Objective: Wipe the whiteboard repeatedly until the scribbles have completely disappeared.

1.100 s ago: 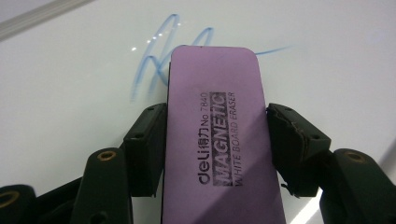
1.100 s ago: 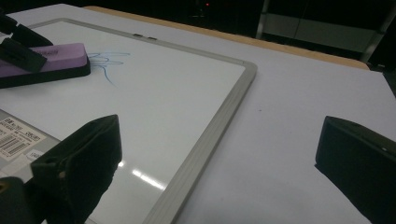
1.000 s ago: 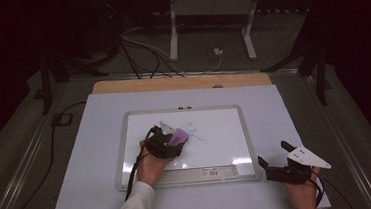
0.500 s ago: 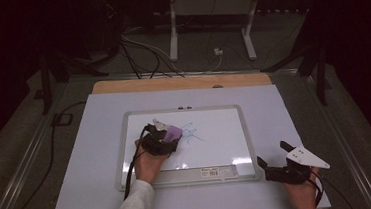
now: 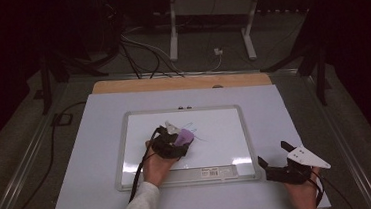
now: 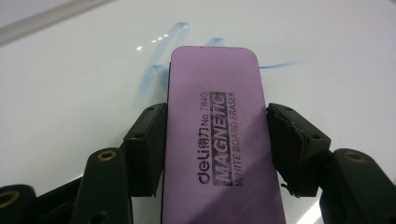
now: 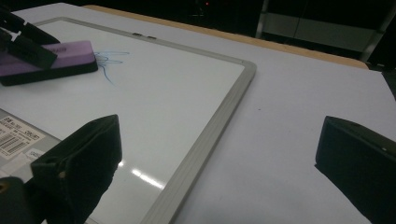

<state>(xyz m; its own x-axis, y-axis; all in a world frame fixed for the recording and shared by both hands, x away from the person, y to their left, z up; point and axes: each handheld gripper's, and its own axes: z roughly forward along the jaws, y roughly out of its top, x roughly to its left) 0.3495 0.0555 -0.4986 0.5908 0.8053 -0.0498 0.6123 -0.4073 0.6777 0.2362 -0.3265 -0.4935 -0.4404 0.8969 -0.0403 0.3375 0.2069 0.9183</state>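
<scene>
Left gripper (image 6: 215, 140) jaws part-closed, clamping purple rectangular magnetic whiteboard eraser (image 6: 217, 135) flat on white framed whiteboard (image 5: 235, 125), probably to wipe blue marker strokes (image 6: 156, 74) at its 11 o'clock; right gripper (image 7: 219, 168) wide open, empty, parked.

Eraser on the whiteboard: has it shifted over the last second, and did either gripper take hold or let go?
Barely. The left gripper stays clamped on the purple eraser, flat on the whiteboard beside the blue marks; any shift is too slight to give a direction. Nothing was picked up or released. The right gripper rests open on the table by the board's near right corner, as before.
</scene>
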